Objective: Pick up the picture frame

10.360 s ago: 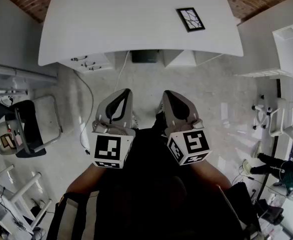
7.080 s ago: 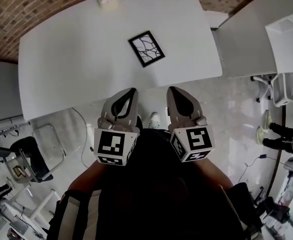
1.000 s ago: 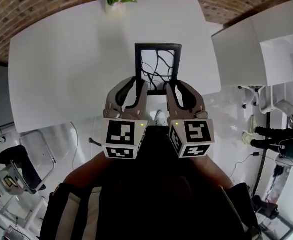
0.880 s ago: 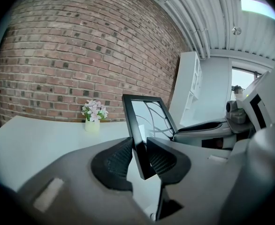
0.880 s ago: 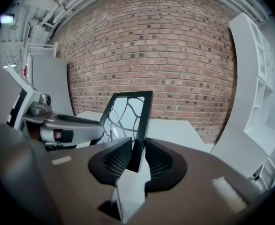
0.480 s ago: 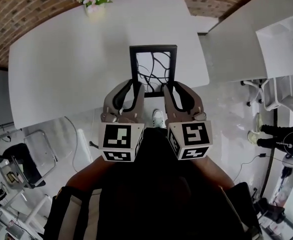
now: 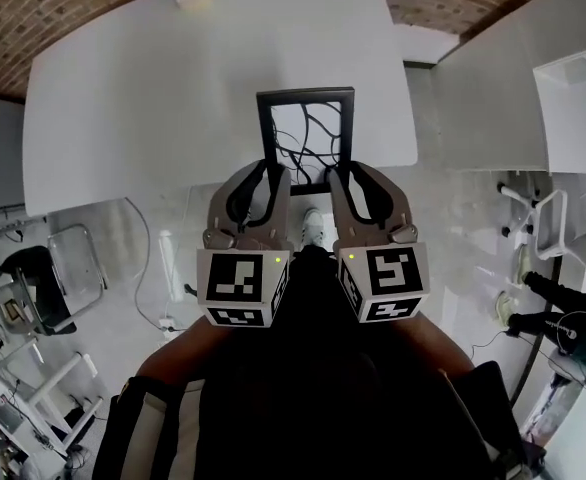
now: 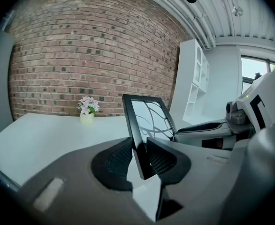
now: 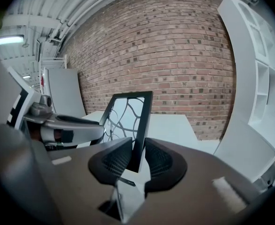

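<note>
Evidently the pickup is in hand: left gripper [image 7: 276, 176] and right gripper [image 7: 334, 176] each clamp the frame [image 7: 306, 133] by a side rail, upright above the table's [image 7: 123, 98] near edge. Next, I judge, keep both grips even.

Bright, even light, sharp focus, fisheye-bent edges, dark corners, and pale glare on the picture frame [image 8: 149, 118].

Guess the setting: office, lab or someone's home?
Probably an office or studio workspace rather than a home. A long, plain white table stands before a bare brick wall, tall white open shelving lines the side, and exposed pipes run along the ceiling.
</note>
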Action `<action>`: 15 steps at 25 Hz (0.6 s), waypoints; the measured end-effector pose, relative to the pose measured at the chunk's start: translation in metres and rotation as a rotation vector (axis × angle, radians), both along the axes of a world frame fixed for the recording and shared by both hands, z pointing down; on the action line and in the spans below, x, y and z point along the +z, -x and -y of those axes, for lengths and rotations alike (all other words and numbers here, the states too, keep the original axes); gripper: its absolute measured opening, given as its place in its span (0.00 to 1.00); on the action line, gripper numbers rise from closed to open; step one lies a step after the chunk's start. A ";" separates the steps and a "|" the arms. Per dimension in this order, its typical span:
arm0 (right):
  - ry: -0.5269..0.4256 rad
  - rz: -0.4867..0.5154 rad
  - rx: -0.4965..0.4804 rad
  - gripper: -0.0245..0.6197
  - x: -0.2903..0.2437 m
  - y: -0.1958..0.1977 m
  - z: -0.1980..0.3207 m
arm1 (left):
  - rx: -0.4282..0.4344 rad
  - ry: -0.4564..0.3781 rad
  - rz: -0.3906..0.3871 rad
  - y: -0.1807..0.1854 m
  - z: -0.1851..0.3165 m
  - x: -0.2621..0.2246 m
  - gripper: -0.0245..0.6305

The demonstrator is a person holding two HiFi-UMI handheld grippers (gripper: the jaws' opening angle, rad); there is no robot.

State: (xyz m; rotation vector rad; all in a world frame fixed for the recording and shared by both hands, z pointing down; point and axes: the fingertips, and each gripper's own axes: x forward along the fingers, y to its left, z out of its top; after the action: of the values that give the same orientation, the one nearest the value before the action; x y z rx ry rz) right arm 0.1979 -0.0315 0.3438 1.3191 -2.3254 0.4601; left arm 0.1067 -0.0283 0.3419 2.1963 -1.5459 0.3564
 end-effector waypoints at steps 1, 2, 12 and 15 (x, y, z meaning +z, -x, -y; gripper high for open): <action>-0.003 -0.002 -0.010 0.17 0.000 -0.002 0.000 | -0.010 -0.002 -0.003 -0.002 -0.002 0.000 0.18; -0.003 -0.004 -0.020 0.17 0.001 -0.004 0.000 | -0.021 -0.002 -0.006 -0.004 -0.004 0.000 0.18; 0.046 -0.005 -0.050 0.16 0.018 -0.026 -0.020 | -0.052 0.019 0.001 -0.026 -0.025 0.011 0.18; 0.043 0.002 -0.048 0.16 0.019 -0.026 -0.021 | -0.053 0.023 0.008 -0.026 -0.027 0.012 0.18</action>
State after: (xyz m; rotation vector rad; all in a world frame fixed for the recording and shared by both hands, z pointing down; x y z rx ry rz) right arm 0.2237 -0.0105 0.3623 1.2408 -2.3301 0.4933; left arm 0.1325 -0.0014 0.3544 2.1351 -1.5932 0.3655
